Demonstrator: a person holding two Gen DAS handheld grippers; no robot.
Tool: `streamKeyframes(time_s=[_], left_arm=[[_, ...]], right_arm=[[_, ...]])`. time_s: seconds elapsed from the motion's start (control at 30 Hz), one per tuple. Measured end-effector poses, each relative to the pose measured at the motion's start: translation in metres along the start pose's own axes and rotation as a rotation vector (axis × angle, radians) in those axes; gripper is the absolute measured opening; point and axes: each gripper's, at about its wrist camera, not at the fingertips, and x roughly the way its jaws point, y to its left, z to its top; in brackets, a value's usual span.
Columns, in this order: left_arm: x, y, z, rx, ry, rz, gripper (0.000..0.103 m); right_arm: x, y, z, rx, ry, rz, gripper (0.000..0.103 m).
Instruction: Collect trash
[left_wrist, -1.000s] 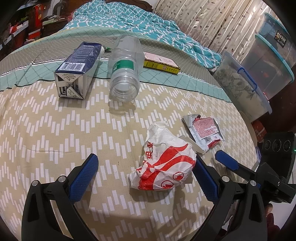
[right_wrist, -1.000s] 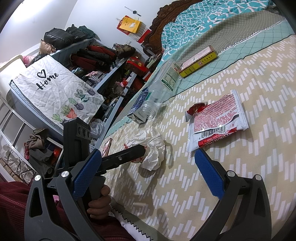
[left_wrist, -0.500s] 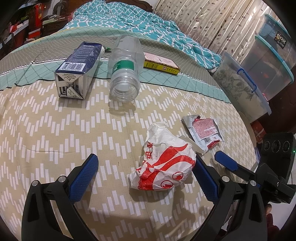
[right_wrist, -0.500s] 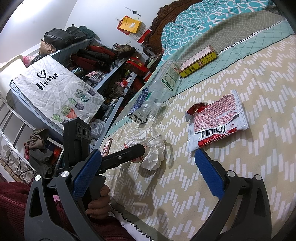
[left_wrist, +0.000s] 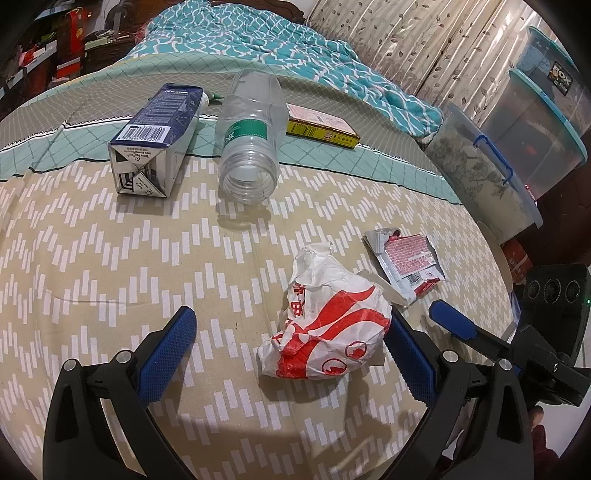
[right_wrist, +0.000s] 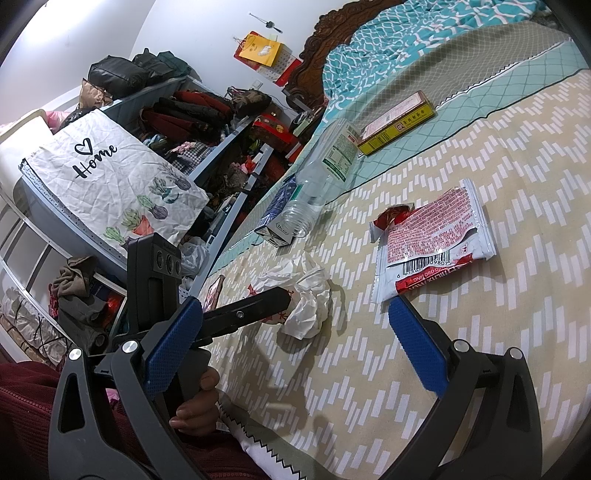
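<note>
- Your left tongs (left_wrist: 291, 343) are spread wide apart, low over a bed (left_wrist: 92, 258) covered in a beige spread with white zigzag dashes.
- A crumpled white plastic bag with red print (left_wrist: 325, 325) lies on the spread between the two blue pads. It sits close against the right-hand pad (left_wrist: 410, 358) and well clear of the other pad.
- Your right tongs (right_wrist: 295, 350) are also spread apart and hold nothing. They hover just beside the left tongs, on their right.
- A flat red and white snack wrapper (right_wrist: 432, 240) lies on the spread just beyond the right tongs. Its barcode end faces you, and one corner is near the right-hand blue pad (right_wrist: 417, 354).
- In the right wrist view, your hand (right_wrist: 195, 410) grips the handle of the left tongs, with a dark red sleeve (right_wrist: 22, 410) behind it.
- Farther up the bed, an uncapped clear plastic bottle with a green label (left_wrist: 251, 136) lies on its side, its open mouth towards you.
- Just left of the bottle lies a blue and white drink carton (left_wrist: 155, 136), also on its side.
- Behind the bottle to the right lies a flat yellow box (left_wrist: 321, 127), on a teal band of the spread.
- A rumpled teal patterned blanket (left_wrist: 258, 40) lies across the far end of the bed.
- Clear storage bins with blue lids (left_wrist: 517, 129) stand stacked to the right of the bed.
</note>
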Motion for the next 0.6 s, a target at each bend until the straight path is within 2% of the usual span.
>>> streamKeyframes(time_s=[0.6], left_arm=[[0.0006, -0.0029, -0.0006, 0.0, 0.0, 0.0, 0.095]], right_arm=[[0.0012, 0.0025, -0.0016, -0.003, 0.0, -0.003, 0.1]])
